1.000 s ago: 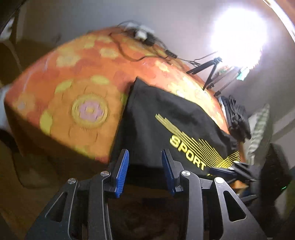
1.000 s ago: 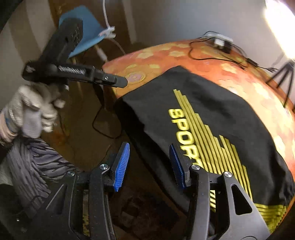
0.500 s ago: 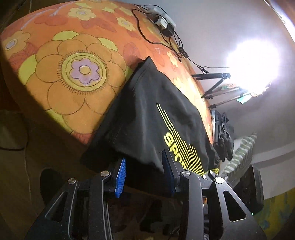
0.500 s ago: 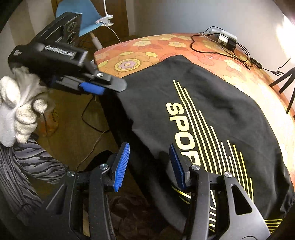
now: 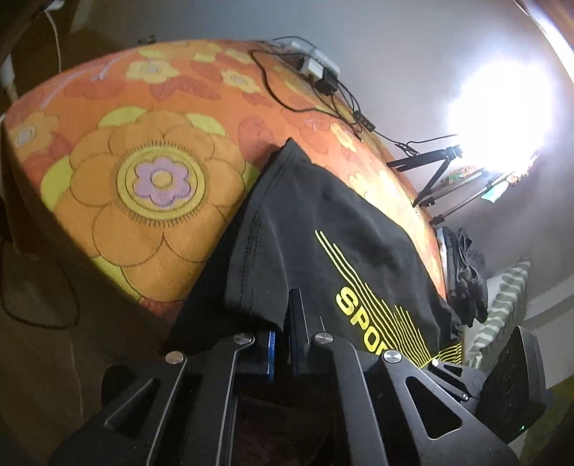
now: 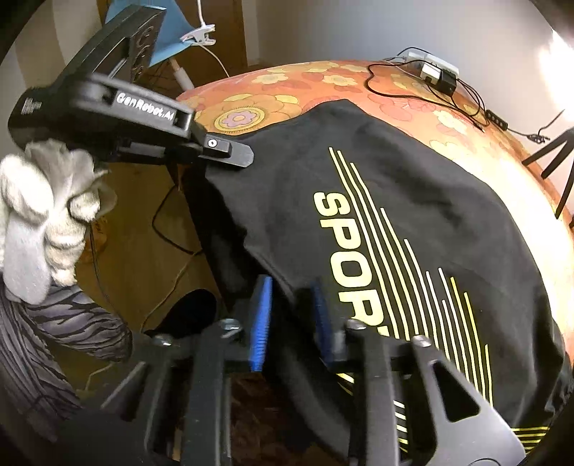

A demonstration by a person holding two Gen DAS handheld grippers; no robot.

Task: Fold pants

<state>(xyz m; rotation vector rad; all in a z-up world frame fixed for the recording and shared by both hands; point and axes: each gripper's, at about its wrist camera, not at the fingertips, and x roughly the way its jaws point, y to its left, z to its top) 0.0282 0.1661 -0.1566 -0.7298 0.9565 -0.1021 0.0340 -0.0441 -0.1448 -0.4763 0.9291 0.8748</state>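
Note:
Black pants (image 5: 323, 243) with a yellow SPORT print lie on an orange flowered bedspread (image 5: 150, 179), their near edge hanging over the side. My left gripper (image 5: 283, 322) is shut on the hem at that near corner. In the right wrist view its tip (image 6: 247, 156) sits on the pants' left corner, held by a white-gloved hand (image 6: 43, 200). My right gripper (image 6: 291, 315) is at the near edge of the pants (image 6: 412, 200), beside the print. Its blue pads (image 6: 261, 315) are closing with a fold of black fabric between them, a gap still showing.
A power strip with cables (image 6: 434, 71) lies at the far end of the bed. A tripod (image 5: 437, 168) and a glaring lamp (image 5: 498, 118) stand beyond it. Dark clothes (image 5: 466, 276) hang at the right. A blue chair (image 6: 168, 32) and a cable on the wooden floor (image 6: 161, 229) are on the left.
Both grippers dropped to the pants' hanging edge. The left jaws went from apart to pinched on the hem. The right jaws narrowed around the fabric.

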